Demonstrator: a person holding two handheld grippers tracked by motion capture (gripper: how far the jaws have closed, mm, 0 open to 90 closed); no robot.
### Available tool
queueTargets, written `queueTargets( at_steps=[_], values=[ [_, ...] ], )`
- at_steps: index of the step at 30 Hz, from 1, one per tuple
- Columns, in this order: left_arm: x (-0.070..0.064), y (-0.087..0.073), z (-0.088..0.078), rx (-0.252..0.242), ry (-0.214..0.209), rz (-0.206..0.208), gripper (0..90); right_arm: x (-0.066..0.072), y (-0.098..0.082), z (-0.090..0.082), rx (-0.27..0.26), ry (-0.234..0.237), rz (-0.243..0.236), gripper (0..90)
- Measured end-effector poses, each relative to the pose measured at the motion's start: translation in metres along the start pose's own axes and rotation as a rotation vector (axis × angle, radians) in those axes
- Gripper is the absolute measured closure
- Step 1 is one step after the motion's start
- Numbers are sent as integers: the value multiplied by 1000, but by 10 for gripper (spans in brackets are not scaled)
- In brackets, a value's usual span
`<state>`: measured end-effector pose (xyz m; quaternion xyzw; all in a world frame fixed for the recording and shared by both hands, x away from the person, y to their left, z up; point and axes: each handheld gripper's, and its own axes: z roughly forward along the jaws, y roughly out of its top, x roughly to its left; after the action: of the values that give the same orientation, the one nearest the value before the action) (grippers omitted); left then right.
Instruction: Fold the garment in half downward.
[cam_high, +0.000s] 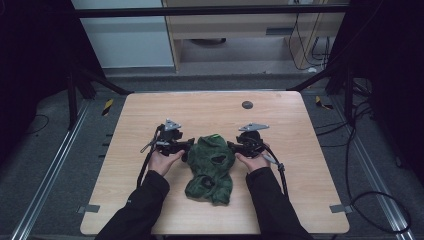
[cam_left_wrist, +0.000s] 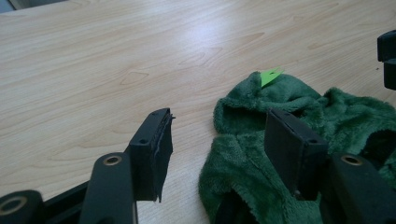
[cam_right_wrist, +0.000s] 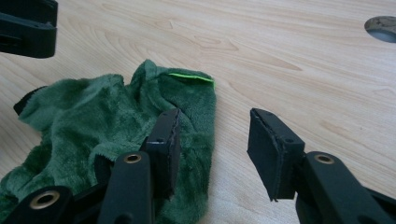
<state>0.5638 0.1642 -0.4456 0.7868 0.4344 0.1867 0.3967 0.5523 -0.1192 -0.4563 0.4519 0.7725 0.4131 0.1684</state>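
One crumpled green fleece garment (cam_high: 210, 169) lay on the near-centre of the wooden table (cam_high: 280, 130), flanked by the left gripper (cam_high: 187, 146) and right gripper (cam_high: 231, 145), each with jaws parted straddling an upper edge, pads not pressing.

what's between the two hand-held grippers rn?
The crumpled green fleece garment, lying on the table between the left hand-held gripper and right hand-held gripper; high view.
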Motion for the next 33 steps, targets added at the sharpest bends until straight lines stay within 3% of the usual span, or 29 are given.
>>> queueTargets(
  at_steps=[19, 33],
  values=[
    [5, -12, 31, 102, -9, -17, 423, -1, -8, 19, 64, 21, 1, 562],
    [3, -19, 39, 155, -19, -16, 468, -1, -15, 30, 126, 37, 2, 593]
  ],
)
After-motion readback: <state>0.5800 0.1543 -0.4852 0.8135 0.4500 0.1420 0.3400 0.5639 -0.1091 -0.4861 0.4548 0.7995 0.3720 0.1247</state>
